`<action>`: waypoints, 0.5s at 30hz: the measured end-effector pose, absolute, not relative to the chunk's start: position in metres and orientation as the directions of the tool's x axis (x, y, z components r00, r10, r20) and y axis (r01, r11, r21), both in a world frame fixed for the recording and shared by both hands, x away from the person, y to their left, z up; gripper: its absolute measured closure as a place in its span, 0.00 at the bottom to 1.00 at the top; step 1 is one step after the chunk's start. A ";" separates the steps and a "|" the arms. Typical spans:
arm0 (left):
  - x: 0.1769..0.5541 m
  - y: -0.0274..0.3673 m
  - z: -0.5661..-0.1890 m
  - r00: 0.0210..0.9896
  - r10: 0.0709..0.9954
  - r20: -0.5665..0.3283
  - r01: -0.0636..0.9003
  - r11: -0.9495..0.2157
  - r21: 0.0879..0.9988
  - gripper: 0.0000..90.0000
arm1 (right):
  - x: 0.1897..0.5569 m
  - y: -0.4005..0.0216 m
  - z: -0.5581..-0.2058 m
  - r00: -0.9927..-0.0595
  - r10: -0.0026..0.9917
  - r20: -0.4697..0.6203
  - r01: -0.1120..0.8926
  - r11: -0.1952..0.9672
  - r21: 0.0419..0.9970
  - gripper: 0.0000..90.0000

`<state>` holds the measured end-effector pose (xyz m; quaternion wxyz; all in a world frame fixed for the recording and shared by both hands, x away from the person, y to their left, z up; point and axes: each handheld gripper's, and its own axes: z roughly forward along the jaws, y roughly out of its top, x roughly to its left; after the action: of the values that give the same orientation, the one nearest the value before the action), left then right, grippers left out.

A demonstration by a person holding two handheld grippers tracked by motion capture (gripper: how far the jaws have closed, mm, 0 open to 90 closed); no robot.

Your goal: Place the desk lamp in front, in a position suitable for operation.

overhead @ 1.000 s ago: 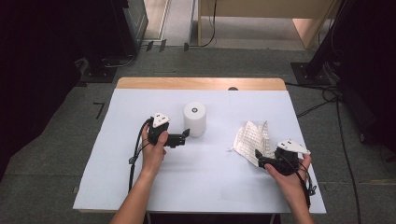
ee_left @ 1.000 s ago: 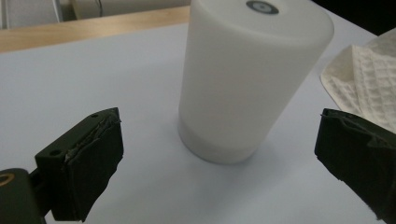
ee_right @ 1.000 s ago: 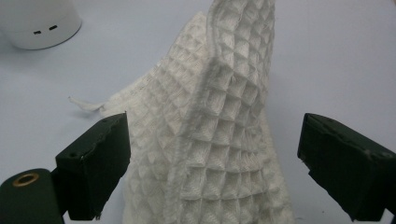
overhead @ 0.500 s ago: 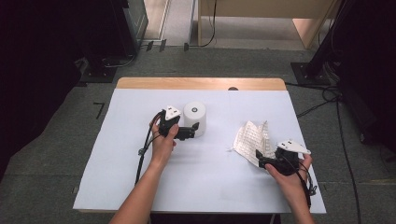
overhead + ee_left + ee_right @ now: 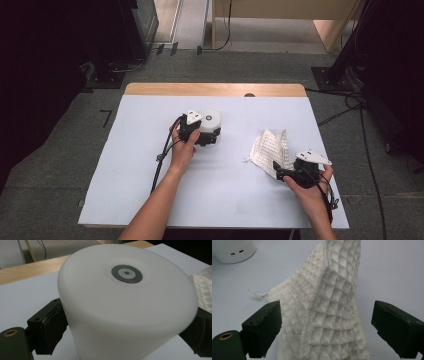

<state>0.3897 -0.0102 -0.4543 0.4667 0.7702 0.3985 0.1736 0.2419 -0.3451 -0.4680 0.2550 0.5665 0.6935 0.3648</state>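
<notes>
**Left claw has reached the white cylinder; right claw waits over the cloth**

While my right gripper [image 5: 278, 172] sits at the near right of the table [image 5: 150, 200], nothing about it differs from a second ago: it is parked at the near edge of the white waffle-weave cloth [image 5: 272, 147]. Its jaws stand spread wide. In the right gripper view the cloth [image 5: 329, 315] rises in a crumpled fold between them; the left jaw is at the cloth's edge, the right jaw well clear of it, so nothing is pinched.

Farther out, toward the middle of the table, is where the change lies. A second ago my left gripper [image 5: 212, 137] was short of the white cylinder [image 5: 210, 122], to its left; now it is right at it. In the left gripper view the cylinder [image 5: 125, 302] stands upright between the jaws, one black jaw on each flank. They look to touch its sides, but I cannot tell whether they are pressing.

I judge that the reach is done and the squeeze on the cylinder is the step in hand, with the cloth waiting for whatever comes next.
</notes>
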 end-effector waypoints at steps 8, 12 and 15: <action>0.397 -0.024 -0.465 0.604 0.795 -0.057 0.445 -0.277 0.851 0.05 | 0.242 -0.342 -0.470 -0.235 0.971 0.051 0.602 0.104 0.792 0.11; 0.401 -0.025 -0.469 0.596 0.799 -0.078 0.461 -0.261 0.848 0.05 | 0.242 -0.341 -0.470 -0.237 0.970 0.052 0.603 0.105 0.791 0.11; 0.401 -0.025 -0.468 0.598 0.797 -0.085 0.465 -0.258 0.847 0.06 | 0.242 -0.341 -0.470 -0.236 0.970 0.053 0.603 0.104 0.791 0.11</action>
<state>0.4006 -0.0247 -0.4684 0.4515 0.7716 0.4087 0.1839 0.2421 -0.3412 -0.4703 0.2538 0.5635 0.6982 0.3614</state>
